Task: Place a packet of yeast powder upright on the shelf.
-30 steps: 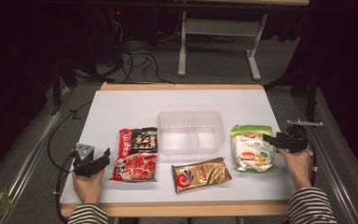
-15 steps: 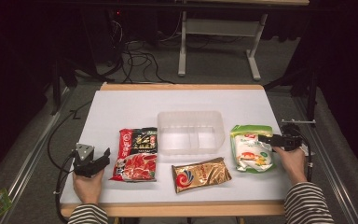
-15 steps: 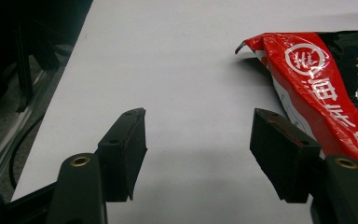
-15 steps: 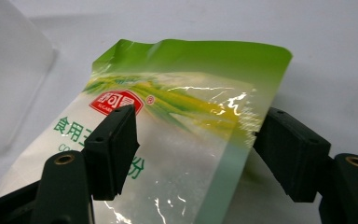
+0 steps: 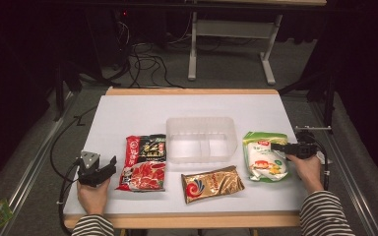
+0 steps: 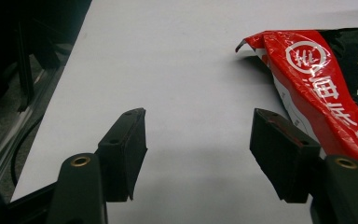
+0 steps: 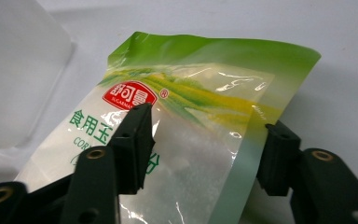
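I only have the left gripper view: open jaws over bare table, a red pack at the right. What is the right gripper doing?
Observer: The right gripper is open, its jaws straddling a green bag of white powder.
Operator: Anything else on the table?
Observer: A clear bin sits in the middle, between the red pack and the green bag.
Operator: Anything in it?
Observer: Nothing that I can see; a gold pack lies in front of it, on the table.
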{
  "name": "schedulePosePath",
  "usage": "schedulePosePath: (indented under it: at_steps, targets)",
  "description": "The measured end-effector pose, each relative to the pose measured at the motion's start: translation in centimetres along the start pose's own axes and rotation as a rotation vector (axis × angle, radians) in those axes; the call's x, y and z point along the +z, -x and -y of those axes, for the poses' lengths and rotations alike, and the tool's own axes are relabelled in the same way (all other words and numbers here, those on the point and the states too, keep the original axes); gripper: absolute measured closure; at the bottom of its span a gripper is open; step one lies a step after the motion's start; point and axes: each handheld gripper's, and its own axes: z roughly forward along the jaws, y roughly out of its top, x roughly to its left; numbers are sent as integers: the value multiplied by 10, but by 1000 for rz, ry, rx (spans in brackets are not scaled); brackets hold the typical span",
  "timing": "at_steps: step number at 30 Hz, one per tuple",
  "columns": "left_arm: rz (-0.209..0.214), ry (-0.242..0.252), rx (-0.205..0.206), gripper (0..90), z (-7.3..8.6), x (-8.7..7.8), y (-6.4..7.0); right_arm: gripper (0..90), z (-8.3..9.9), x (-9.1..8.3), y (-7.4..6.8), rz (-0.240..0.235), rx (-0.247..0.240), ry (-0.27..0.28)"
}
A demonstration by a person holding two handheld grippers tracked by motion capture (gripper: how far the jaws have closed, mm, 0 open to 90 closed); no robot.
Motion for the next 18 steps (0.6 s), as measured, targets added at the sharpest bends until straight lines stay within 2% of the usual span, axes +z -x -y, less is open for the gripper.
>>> schedulePosePath:
  at_steps: [1, 2, 4, 6, 7, 8, 11, 12, 15, 18]
  targets:
    - [0, 0, 0, 366, 0, 0, 0, 492, 0, 0, 0, 0, 0, 0]
    - [0, -1, 0, 366, 0, 0, 0, 540, 0, 0, 0, -12, -6, -9]
    - [-1, -1, 1, 366, 0, 0, 0, 560, 0, 0, 0, -15, -8, -14]
    - [-1, 0, 1, 366, 0, 0, 0, 623, 1, -1, 0, -34, -20, -28]
    - [-1, 0, 1, 366, 0, 0, 0, 623, 1, -1, 0, -34, -20, -28]
    - [-2, 0, 1, 366, 0, 0, 0, 679, 1, -1, 1, -49, -24, -32]
    - [-2, 0, 1, 366, 0, 0, 0, 719, 1, 0, 1, -57, -33, -41]
    - [-2, 0, 2, 366, 0, 0, 0, 792, 1, 0, 0, -64, -47, -46]
    - [-3, 1, 3, 367, 0, 0, 0, 869, 1, -1, -1, -72, -62, -49]
    - [-3, 1, 3, 367, 0, 0, 0, 900, 1, -2, -1, -80, -71, -45]
